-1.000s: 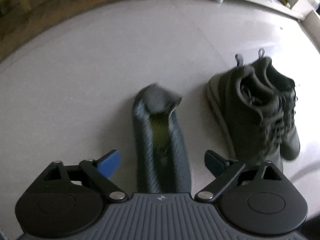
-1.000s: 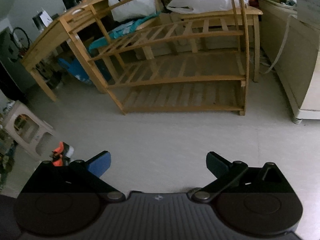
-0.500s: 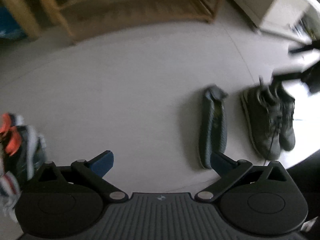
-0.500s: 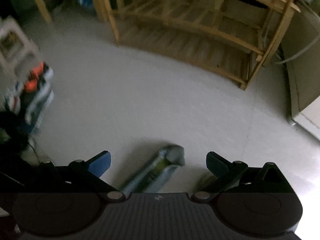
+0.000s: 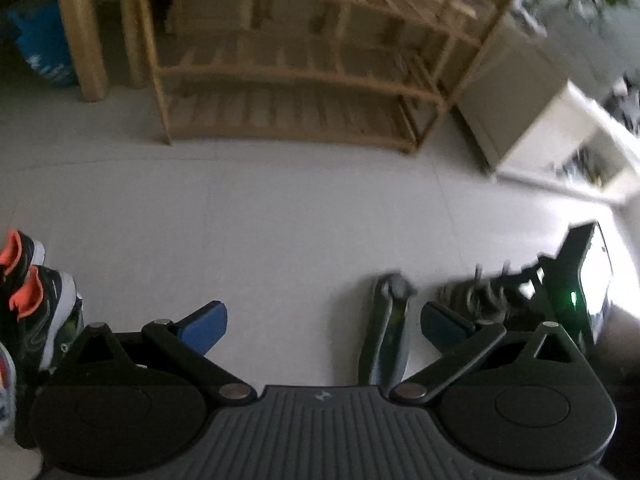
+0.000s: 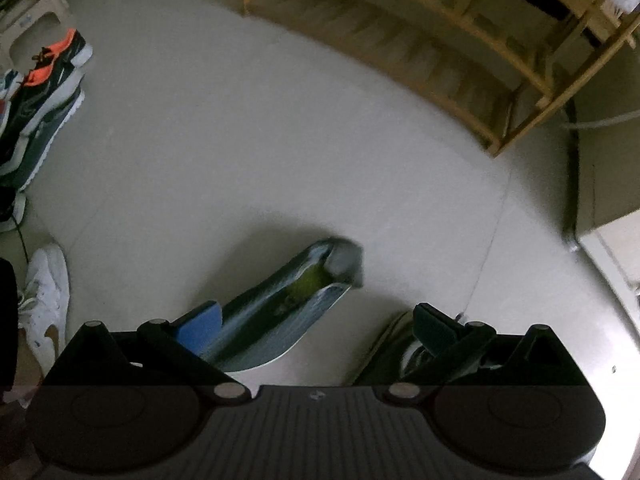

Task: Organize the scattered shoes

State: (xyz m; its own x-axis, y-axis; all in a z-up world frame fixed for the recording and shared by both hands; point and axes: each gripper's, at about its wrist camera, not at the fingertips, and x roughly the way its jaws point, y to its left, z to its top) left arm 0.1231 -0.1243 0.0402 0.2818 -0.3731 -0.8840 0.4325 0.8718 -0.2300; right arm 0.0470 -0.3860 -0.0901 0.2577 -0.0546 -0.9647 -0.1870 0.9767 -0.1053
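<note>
The left gripper point(image 5: 324, 326) has come right up off the floor, and its tongs stand wide with nothing between them. A second ago that same gripper was low over the blue-grey shoe point(image 6: 288, 304), straddling it; now the shoe lies on the pale floor point(image 5: 280, 216) on its own, set down just left of the grey pair point(image 5: 480, 296), which sits side by side at the near right. So that's a release, by the look of it: one loose shoe parked next to a tidy pair.

And here comes the right gripper point(image 6: 316, 322), which a moment back was looking level at the wooden shoe rack point(image 5: 288, 80) and has now dipped to look down at the floor. Its tongs are wide too, empty, hanging over the near end of the blue-grey shoe with the grey pair just under its right finger.

The rack at the far side looks bare on the shelves I can see. Off at the left there's work left: an orange-and-black pair point(image 6: 48, 76) heaped with other trainers, and a white shoe point(image 6: 44, 300) lying alone nearer in. My guess is the right hand takes over on the blue-grey shoe, or nudges it straight.
</note>
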